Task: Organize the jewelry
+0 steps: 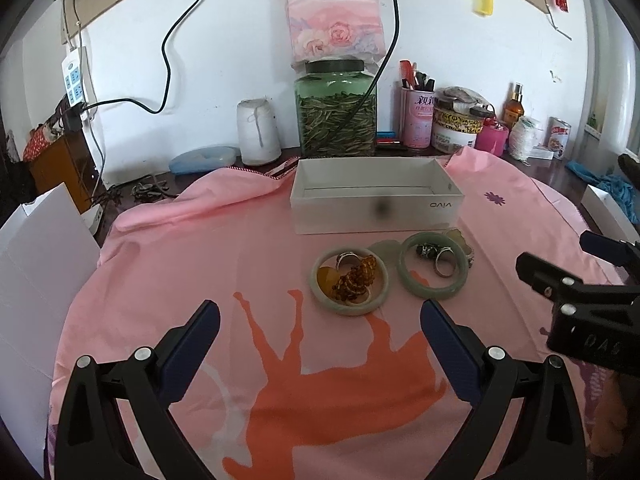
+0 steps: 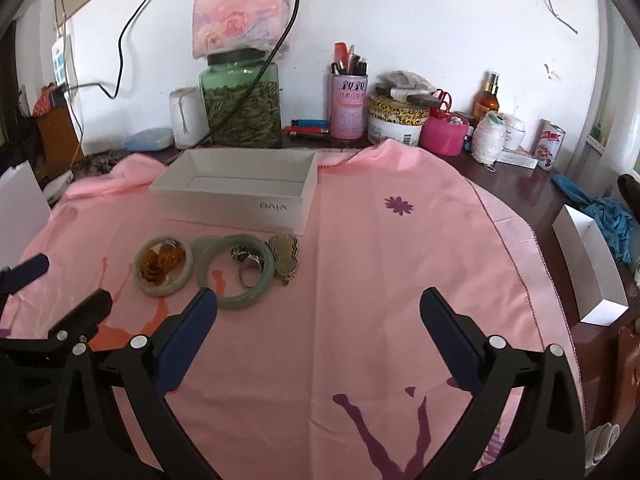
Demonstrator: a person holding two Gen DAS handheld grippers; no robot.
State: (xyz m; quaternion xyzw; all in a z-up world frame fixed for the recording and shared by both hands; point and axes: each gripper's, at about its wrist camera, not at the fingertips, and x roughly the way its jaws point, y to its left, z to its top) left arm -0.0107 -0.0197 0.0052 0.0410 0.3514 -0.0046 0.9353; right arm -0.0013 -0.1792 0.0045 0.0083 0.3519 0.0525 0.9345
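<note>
Two pale green jade bangles lie side by side on the pink cloth (image 1: 200,260), in front of an open white box (image 1: 376,204) (image 2: 232,206). The left bangle (image 1: 348,309) (image 2: 160,290) rings an amber bead bracelet (image 1: 358,276) (image 2: 164,260) and a silver ring. Inside the right bangle (image 1: 424,290) (image 2: 240,302) lie silver rings (image 1: 444,262) (image 2: 250,264). A metal-rimmed jade pendant (image 2: 284,258) rests against it. My left gripper (image 1: 319,306) (image 2: 72,280) is open just short of the left bangle. Open too, my right gripper (image 2: 318,294) (image 1: 556,250) hovers right of the jewelry, holding nothing.
Along the back wall stand a green glass jar (image 1: 336,116), a tissue pack (image 1: 332,12), a white thread cone (image 1: 258,132) and a pink cup of combs (image 2: 348,106). White boxes sit at the left edge (image 1: 36,272) and the right edge (image 2: 592,268).
</note>
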